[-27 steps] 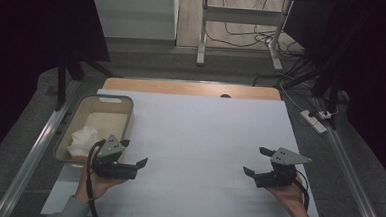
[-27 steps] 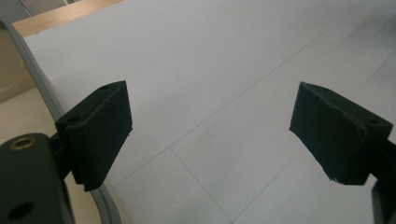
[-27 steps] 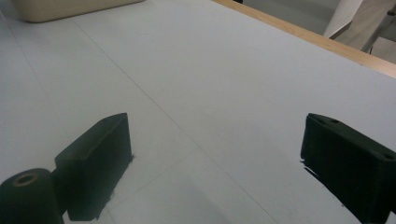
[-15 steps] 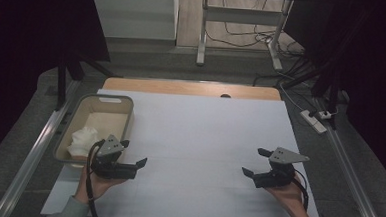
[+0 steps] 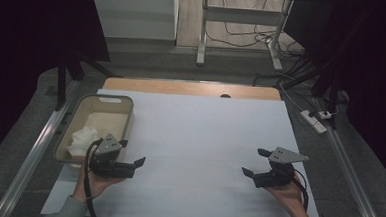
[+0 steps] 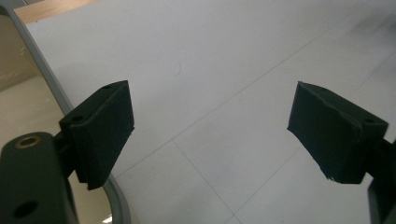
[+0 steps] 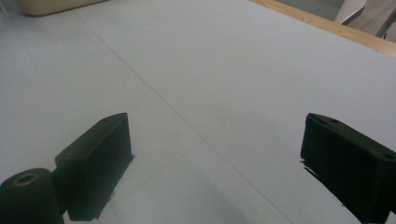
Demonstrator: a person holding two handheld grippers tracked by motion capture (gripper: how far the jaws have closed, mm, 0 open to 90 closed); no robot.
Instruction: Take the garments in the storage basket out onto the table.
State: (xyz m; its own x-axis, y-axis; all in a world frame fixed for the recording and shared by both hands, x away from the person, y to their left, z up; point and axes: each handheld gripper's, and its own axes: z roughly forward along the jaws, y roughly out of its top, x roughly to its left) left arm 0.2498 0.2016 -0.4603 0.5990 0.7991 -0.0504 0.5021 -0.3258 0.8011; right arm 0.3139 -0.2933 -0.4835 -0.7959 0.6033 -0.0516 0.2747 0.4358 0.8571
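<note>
Left gripper [image 5: 130, 161] is spread, empty, beside the bin [image 5: 124, 101] — the white cloth [image 5: 83, 139] lies in the bin's near end, just to its left. Right gripper [image 5: 253, 164], also spread and empty, is well apart — left is nearer.

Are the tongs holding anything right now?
No, nothing. The left tongs and the right tongs are both open, with just the white table showing between them.

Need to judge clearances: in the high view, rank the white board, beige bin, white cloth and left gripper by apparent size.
1. white board
2. beige bin
3. left gripper and white cloth: look alike, so unranked.
</note>
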